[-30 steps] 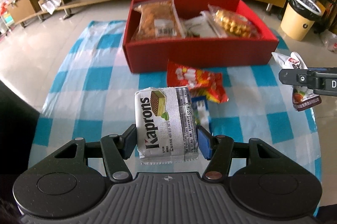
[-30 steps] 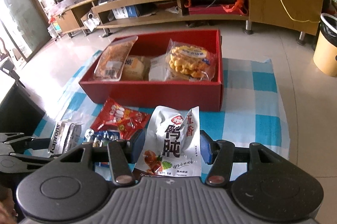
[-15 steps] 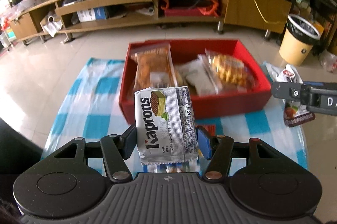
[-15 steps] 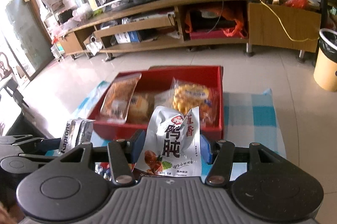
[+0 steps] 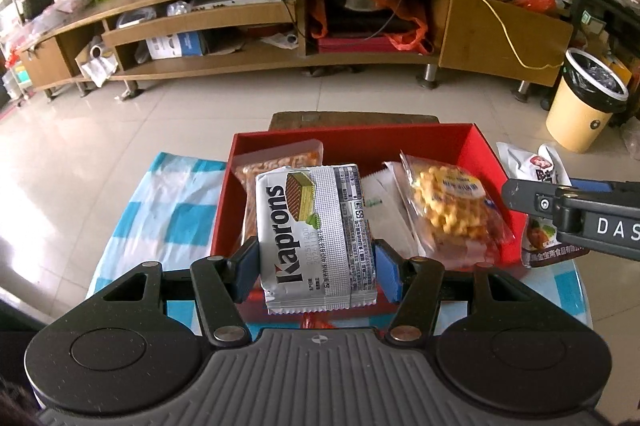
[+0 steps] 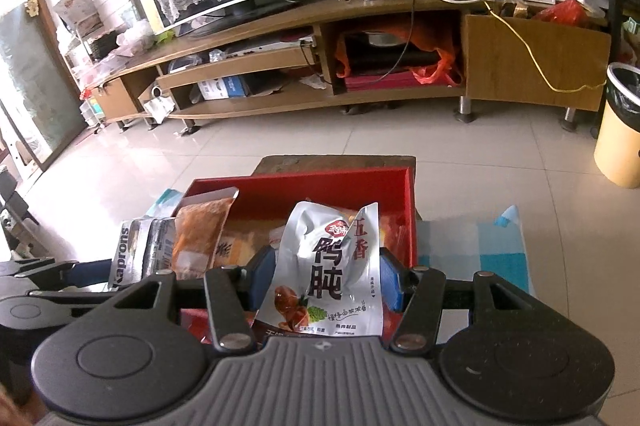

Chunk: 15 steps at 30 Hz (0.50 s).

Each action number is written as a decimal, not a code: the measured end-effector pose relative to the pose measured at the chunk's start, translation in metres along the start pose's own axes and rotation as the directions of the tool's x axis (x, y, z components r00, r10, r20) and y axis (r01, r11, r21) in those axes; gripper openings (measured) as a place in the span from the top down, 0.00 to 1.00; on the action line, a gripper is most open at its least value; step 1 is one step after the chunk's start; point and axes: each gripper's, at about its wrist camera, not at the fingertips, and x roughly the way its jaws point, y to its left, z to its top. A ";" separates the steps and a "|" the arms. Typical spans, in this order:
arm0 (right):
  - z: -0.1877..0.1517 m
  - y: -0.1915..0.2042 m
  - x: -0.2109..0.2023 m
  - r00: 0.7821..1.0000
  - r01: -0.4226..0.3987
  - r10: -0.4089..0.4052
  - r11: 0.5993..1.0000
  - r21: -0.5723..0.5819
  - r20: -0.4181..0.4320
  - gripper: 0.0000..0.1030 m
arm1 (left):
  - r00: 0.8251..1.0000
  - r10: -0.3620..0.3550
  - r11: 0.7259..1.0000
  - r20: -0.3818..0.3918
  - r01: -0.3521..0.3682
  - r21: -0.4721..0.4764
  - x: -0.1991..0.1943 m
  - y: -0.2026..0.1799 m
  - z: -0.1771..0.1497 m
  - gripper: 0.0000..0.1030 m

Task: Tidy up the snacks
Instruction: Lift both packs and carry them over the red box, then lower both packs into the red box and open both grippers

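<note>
Blue-checked cloth [image 5: 168, 214] is covering the low table, TV cabinet behind. Left gripper [image 5: 316, 262] is clamping the Kaprons wafer pack [image 5: 316, 238]; right gripper [image 6: 326, 280] is pinching the silver duck-gizzard pouch [image 6: 332, 266]. Both have risen from cloth level and are now hovering at the red box [image 5: 486, 155]'s near edge, seemingly ready for dropping in.

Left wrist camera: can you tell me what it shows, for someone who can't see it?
The left gripper holds a silver Kaprons pack upright between its blue fingers, above a red box of snacks on a blue checked cloth. The right gripper holds a white pouch at the right edge.
</note>
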 end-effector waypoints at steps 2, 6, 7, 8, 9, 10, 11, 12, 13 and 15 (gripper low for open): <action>0.004 -0.002 0.006 1.000 0.002 -0.002 1.000 0.005 -0.003 0.51 | 1.000 0.008 1.000 -0.001 -0.008 0.002 0.006 -0.001 0.004 0.36; 0.012 -0.005 0.017 1.000 0.006 -0.006 1.000 0.009 -0.005 0.51 | 1.000 0.018 1.000 -0.002 -0.018 0.005 0.016 -0.003 0.012 0.36; 0.012 -0.005 0.017 1.000 0.006 -0.006 1.000 0.010 -0.005 0.51 | 1.000 0.019 1.000 -0.003 -0.019 0.004 0.018 -0.003 0.014 0.36; 0.014 -0.006 0.020 1.000 0.007 -0.007 1.000 0.011 -0.005 0.51 | 1.000 0.021 1.000 -0.004 -0.021 0.003 0.020 -0.003 0.016 0.36; 0.015 -0.006 0.022 1.000 0.008 -0.008 1.000 0.012 -0.005 0.51 | 1.000 0.023 1.000 -0.004 -0.023 0.000 0.022 -0.003 0.017 0.36; 0.017 -0.007 0.024 1.000 0.010 -0.010 1.000 0.011 -0.005 0.51 | 1.000 0.023 1.000 -0.004 -0.023 -0.001 0.023 -0.003 0.019 0.36; 0.018 -0.008 0.027 1.000 0.012 -0.012 1.000 0.010 -0.004 0.51 | 1.000 0.023 1.000 -0.005 -0.023 -0.003 0.025 -0.003 0.020 0.36; 0.020 -0.008 0.029 1.000 0.013 -0.013 1.000 0.009 -0.004 0.51 | 1.000 0.022 1.000 -0.006 -0.022 -0.003 0.027 -0.003 0.021 0.36; 0.020 -0.008 0.032 1.000 0.013 -0.013 1.000 0.007 -0.008 0.51 | 1.000 0.024 1.000 -0.007 -0.024 -0.002 0.030 -0.004 0.023 0.36; 0.020 -0.007 0.037 1.000 0.016 -0.016 1.000 0.001 -0.015 0.51 | 1.000 0.027 1.000 -0.011 -0.027 0.002 0.034 -0.005 0.025 0.36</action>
